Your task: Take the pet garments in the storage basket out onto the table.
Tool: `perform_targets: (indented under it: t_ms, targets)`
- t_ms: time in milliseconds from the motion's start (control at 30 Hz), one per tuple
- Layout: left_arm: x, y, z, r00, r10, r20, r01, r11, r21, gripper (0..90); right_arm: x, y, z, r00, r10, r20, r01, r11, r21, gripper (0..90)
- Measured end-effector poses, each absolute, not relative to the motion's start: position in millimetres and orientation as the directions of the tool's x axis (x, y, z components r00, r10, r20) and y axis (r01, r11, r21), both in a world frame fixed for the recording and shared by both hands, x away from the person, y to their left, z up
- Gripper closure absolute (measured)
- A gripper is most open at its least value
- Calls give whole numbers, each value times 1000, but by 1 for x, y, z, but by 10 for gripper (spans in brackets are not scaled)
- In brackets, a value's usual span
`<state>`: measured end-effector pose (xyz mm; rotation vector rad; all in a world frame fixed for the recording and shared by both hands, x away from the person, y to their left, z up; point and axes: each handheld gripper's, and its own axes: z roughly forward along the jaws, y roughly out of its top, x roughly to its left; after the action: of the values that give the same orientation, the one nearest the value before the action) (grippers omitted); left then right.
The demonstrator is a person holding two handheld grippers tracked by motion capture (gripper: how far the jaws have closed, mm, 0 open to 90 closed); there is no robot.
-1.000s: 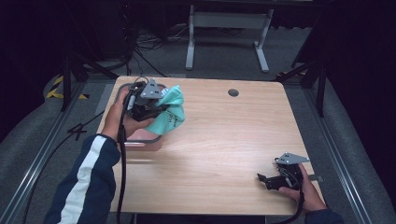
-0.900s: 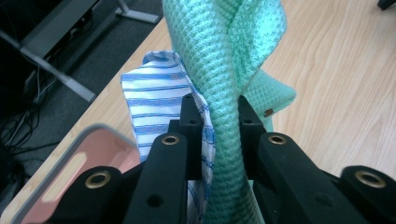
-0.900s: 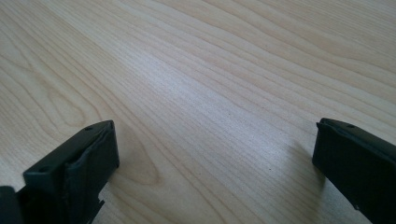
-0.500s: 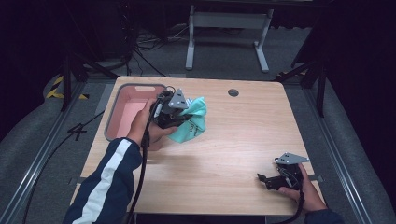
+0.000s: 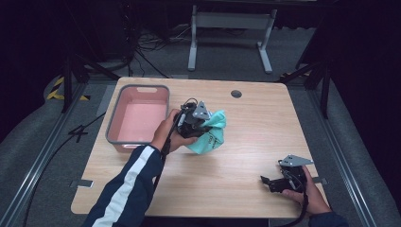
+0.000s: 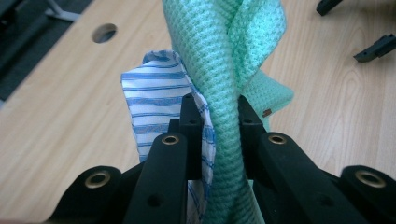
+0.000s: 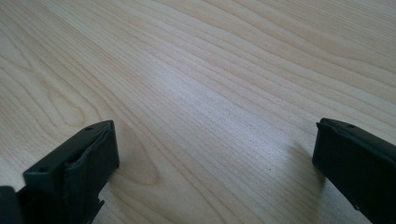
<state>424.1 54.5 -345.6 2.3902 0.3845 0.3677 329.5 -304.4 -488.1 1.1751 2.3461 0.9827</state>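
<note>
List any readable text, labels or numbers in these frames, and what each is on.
Nothing can be read.
Green cloth, held in the left hand-held gripper: dark marks in the high view, too small and blurred to read.
Small brown tag on that cloth: no legible lettering.

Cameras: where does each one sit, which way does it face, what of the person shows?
High view: fixed above the person's side, looking forward and down on the table; both forearms, left gripper, right gripper.
Left gripper view: rides the left gripper, looks along its jaws, shut on a green cloth and a blue-striped cloth.
Right gripper view: rides the right gripper, low over the bare wood, jaws apart.
Shared: the high and left gripper views both show the green cloth and the table's cable hole.
</note>
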Motion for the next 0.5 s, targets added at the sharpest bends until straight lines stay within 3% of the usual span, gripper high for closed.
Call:
perform_targets:
  t_ms: [500]
  targets:
    - [434, 17, -406, 932, 357, 64, 238, -736, 633, 784, 329, -304, -488, -601, 799, 7, 566, 419, 710, 6]
